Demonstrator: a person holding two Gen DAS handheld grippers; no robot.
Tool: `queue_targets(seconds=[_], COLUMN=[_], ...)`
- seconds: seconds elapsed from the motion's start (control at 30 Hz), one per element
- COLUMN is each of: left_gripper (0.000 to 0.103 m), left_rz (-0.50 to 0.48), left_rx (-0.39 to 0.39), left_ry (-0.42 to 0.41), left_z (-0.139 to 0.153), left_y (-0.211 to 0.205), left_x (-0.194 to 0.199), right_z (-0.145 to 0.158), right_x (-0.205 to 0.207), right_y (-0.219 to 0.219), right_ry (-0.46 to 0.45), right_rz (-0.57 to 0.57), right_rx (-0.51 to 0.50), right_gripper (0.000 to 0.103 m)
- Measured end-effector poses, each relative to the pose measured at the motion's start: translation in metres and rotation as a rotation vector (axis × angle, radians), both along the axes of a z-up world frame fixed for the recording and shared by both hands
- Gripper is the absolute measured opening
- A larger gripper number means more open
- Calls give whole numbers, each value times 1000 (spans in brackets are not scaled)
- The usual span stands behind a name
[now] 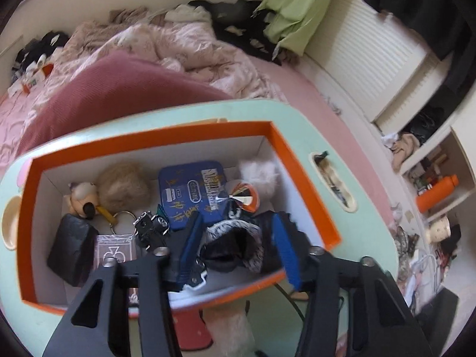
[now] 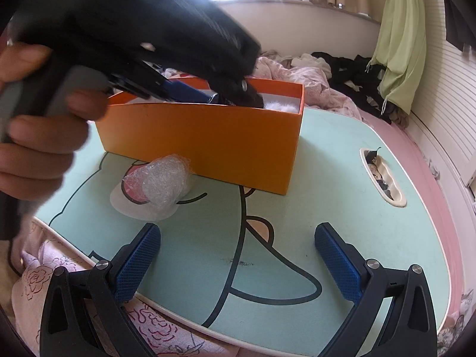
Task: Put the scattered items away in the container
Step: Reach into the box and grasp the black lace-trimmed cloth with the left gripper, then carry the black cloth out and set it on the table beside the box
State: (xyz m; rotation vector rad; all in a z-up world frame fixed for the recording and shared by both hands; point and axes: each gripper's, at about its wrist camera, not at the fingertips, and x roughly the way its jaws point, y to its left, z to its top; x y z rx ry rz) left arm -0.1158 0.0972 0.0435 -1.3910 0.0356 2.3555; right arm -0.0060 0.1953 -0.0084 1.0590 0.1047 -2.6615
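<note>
Left hand-held gripper (image 1: pixel 238 238), blue pads pinching a black-and-grey furry item (image 1: pixel 235 238) over the open orange box (image 2: pixel 208 142); inside lie a blue tin (image 1: pixel 190 190) and toy car (image 1: pixel 151 226). Right hand-held gripper (image 2: pixel 238 255) spread wide, empty, above the mint-green surface (image 2: pixel 342 178). Bubble-wrap bundle (image 2: pixel 163 181) rests on the surface, touching the box's front.

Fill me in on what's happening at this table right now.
A person is tidying small items into the orange box on the mint green table. The left claw is over the box with a black and grey fuzzy item between its pads. The right claw hangs open and empty over the table. A bubble wrap bundle lies outside the box.
</note>
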Motion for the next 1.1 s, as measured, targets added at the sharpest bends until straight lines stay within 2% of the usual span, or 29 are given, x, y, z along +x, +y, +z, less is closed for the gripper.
queue_targets(seconds=[0.03, 0.2, 0.3, 0.47, 0.6, 0.7, 0.87, 1.0, 1.07, 1.1], left_gripper=[27, 15, 15, 15, 15, 15, 15, 29, 43, 56], left_rz=[8, 3, 18, 39, 20, 38, 55, 133, 135, 132], left_rx=[4, 82, 125, 194, 225, 207, 158, 136, 148, 140], left_ry=[-15, 12, 65, 213, 258, 264, 195, 178, 186, 197], left_z=[-5, 0, 17, 62, 77, 71, 34, 2, -6, -6], left_y=[2, -10, -20, -50, -69, -82, -95, -104, -109, -110], left_x=[-4, 4, 9, 51, 83, 97, 97, 87, 91, 94], right_z=[0, 0, 0, 0, 0, 0, 0, 0, 0, 0], right_x=[0, 0, 0, 0, 0, 0, 0, -1, -1, -1], right_y=[0, 0, 0, 0, 0, 0, 1, 1, 1, 1], right_ry=[0, 0, 0, 0, 0, 0, 1, 1, 1, 1], right_rz=[0, 0, -1, -1, -1, 0, -1, 0, 0, -1], right_rx=[0, 0, 0, 0, -1, -1, -1, -1, -1, -1], right_gripper=[103, 103, 103, 103, 103, 103, 103, 103, 103, 103])
